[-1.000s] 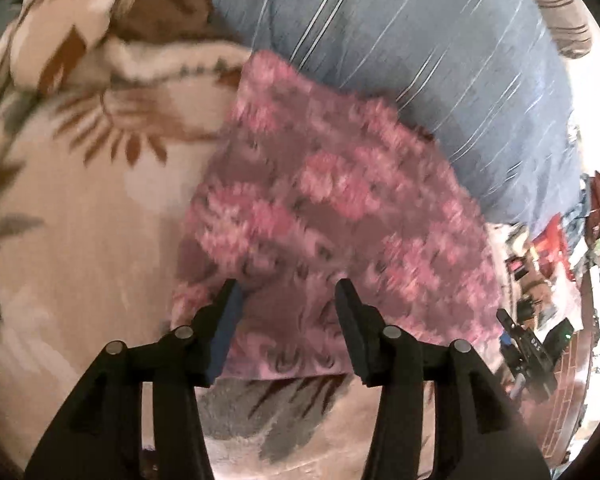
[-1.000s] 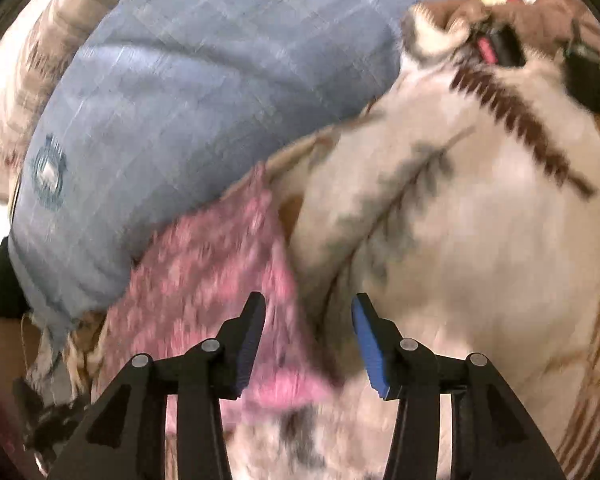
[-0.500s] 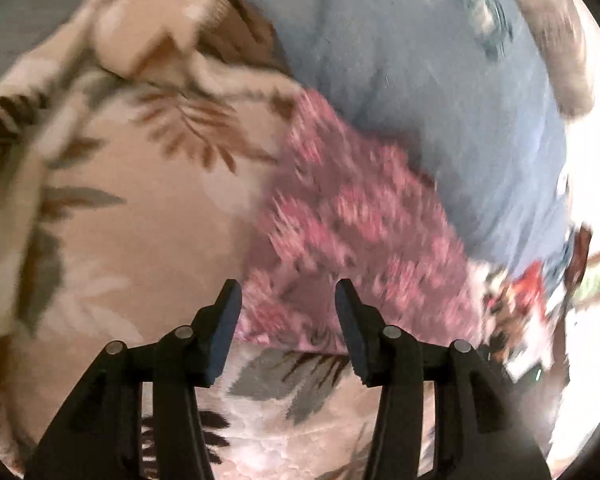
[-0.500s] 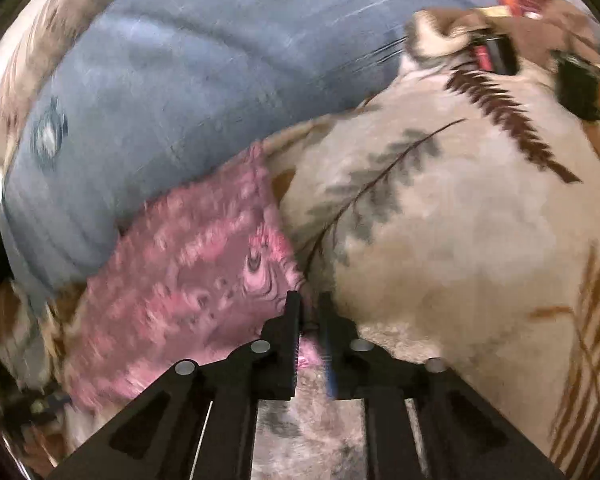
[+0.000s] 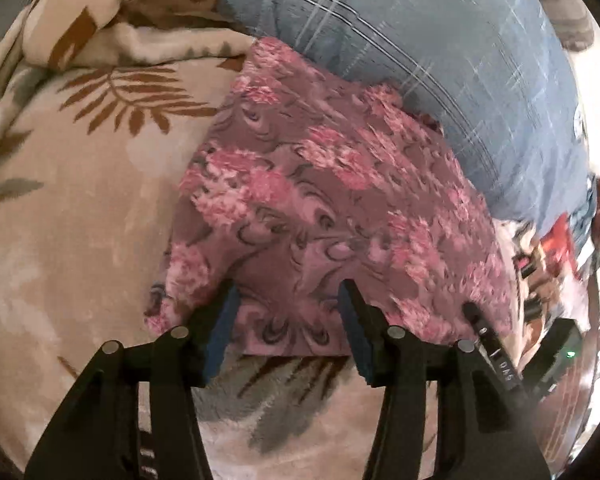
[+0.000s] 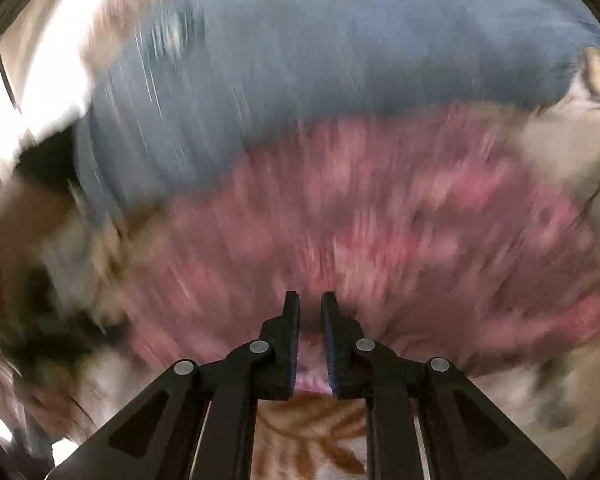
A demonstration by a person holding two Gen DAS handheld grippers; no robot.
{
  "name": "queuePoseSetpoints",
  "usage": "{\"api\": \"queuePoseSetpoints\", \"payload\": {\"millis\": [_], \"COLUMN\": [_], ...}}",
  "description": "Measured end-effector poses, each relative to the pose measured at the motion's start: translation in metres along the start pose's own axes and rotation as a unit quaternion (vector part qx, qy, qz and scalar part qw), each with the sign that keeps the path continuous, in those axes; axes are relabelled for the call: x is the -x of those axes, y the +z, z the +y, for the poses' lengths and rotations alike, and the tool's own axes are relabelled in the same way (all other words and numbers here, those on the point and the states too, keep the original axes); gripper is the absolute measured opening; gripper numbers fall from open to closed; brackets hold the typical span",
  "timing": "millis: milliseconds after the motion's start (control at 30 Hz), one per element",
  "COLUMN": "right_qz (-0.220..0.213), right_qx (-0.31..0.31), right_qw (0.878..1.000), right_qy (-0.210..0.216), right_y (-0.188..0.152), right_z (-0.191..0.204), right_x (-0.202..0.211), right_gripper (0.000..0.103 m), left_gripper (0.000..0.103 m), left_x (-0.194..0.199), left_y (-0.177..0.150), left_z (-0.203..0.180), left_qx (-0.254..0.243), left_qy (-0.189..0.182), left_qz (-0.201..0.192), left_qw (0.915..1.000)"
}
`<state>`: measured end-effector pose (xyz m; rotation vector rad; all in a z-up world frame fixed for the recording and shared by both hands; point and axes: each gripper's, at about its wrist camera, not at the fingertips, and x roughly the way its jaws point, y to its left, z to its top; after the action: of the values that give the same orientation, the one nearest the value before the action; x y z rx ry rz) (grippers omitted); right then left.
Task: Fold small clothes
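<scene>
My right gripper (image 6: 310, 304) has just been closing, and its jaws now stand nearly together with only a narrow slot between the pads. The near edge of the pink floral garment (image 6: 380, 240) runs into that slot and is pinched there. The right wrist view is heavily blurred, so I cannot make out how much cloth is caught.

My left gripper (image 5: 286, 292) has just been opening a little; its jaws stand about half apart. They straddle the garment's near hem without pressing on it, and the blue pads are clear of the cloth on both sides as far as I can tell. It holds nothing.

The garment (image 5: 320, 208) lies spread and mostly flat on the cream leaf-print blanket (image 5: 80, 200) covering the bed. Its far edge rests against the blue striped pillow (image 5: 440, 48) at the blanket's far side. Its near hem sits just beyond my left fingertips. The blanket is bunched into a fold at its far left corner.

In the left wrist view my right gripper's black body (image 5: 488, 340) shows at the garment's near right corner.
</scene>
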<state>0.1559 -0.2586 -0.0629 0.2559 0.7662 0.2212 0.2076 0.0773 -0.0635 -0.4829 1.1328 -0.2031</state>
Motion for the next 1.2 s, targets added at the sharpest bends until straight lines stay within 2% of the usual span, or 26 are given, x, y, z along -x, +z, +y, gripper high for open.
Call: {"api": "queuePoseSetpoints", "payload": {"millis": [33,67,133,200,300,367,433,533,667,767,867,900,933,967,1000,1100,1200], "right_qz": [0.002,0.005,-0.023,-0.037,-0.004,0.046,0.035,0.021,-0.027,-0.052,-0.042,-0.01,0.0,-0.022,-0.021,-0.027,-0.057], "right_qx": [0.003,0.002,0.02,0.045,0.056,0.074,0.07,0.025,-0.074,-0.104,-0.12,-0.125,-0.128,-0.128,-0.138,-0.133,-0.14], "right_qw": [1.0,1.0,0.999,0.997,0.996,0.995,0.995,0.998,0.997,0.992,0.988,0.986,0.987,0.988,0.987,0.987,0.985], "right_qy": [-0.002,0.001,0.024,0.048,0.071,0.052,0.062,0.059,-0.001,-0.042,-0.088,-0.113,-0.102,-0.089,-0.079,-0.084,-0.083], "right_y": [0.002,0.006,0.011,0.012,0.006,-0.008,-0.007,0.009,0.051,0.081,0.092,0.089,0.086,0.083,0.082,0.082,0.082], "right_z": [0.003,0.008,0.02,0.038,0.054,0.06,0.058,0.034,-0.028,-0.065,-0.095,-0.105,-0.111,-0.113,-0.114,-0.112,-0.116], "right_x": [0.003,0.006,0.013,0.014,-0.006,-0.029,-0.024,-0.015,-0.001,0.003,-0.005,-0.02,-0.028,-0.025,-0.024,-0.017,0.0], "right_gripper": [0.014,0.014,0.014,0.014,0.014,0.014,0.012,0.011,0.015,0.017,0.024,0.025,0.026,0.025,0.026,0.025,0.028], "left_gripper": [0.051,0.051,0.052,0.053,0.053,0.053,0.053,0.053,0.054,0.058,0.058,0.058,0.059,0.066,0.074,0.075,0.077], "left_x": [0.002,0.005,0.009,0.006,-0.014,-0.028,-0.021,-0.011,0.002,-0.008,-0.037,-0.048,-0.055,-0.054,-0.055,-0.059,-0.06], "left_y": [0.0,0.001,0.003,0.005,0.004,0.0,-0.004,0.005,0.038,0.064,0.075,0.075,0.075,0.073,0.071,0.068,0.064], "left_z": [-0.004,-0.008,-0.022,-0.033,-0.04,-0.039,-0.044,-0.046,-0.044,-0.042,-0.037,-0.036,-0.037,-0.043,-0.047,-0.056,-0.059], "left_qx": [0.0,0.0,-0.004,-0.012,-0.022,-0.031,-0.057,-0.058,-0.051,-0.035,-0.024,-0.027,-0.036,-0.056,-0.066,-0.087,-0.104], "left_qy": [-0.009,-0.029,-0.058,-0.065,-0.04,-0.02,-0.015,-0.032,-0.022,-0.013,0.01,0.025,0.038,0.047,0.048,0.071,0.08], "left_qz": [0.002,0.002,-0.002,-0.006,0.01,0.017,0.004,0.005,-0.031,-0.035,-0.007,0.002,0.0,-0.018,-0.019,-0.021,-0.025], "left_qw": [1.0,0.9996,0.9983,0.9978,0.9989,0.9991,0.9982,0.9978,0.998,0.9987,0.9996,0.9993,0.9986,0.9972,0.9965,0.9935,0.991]}}
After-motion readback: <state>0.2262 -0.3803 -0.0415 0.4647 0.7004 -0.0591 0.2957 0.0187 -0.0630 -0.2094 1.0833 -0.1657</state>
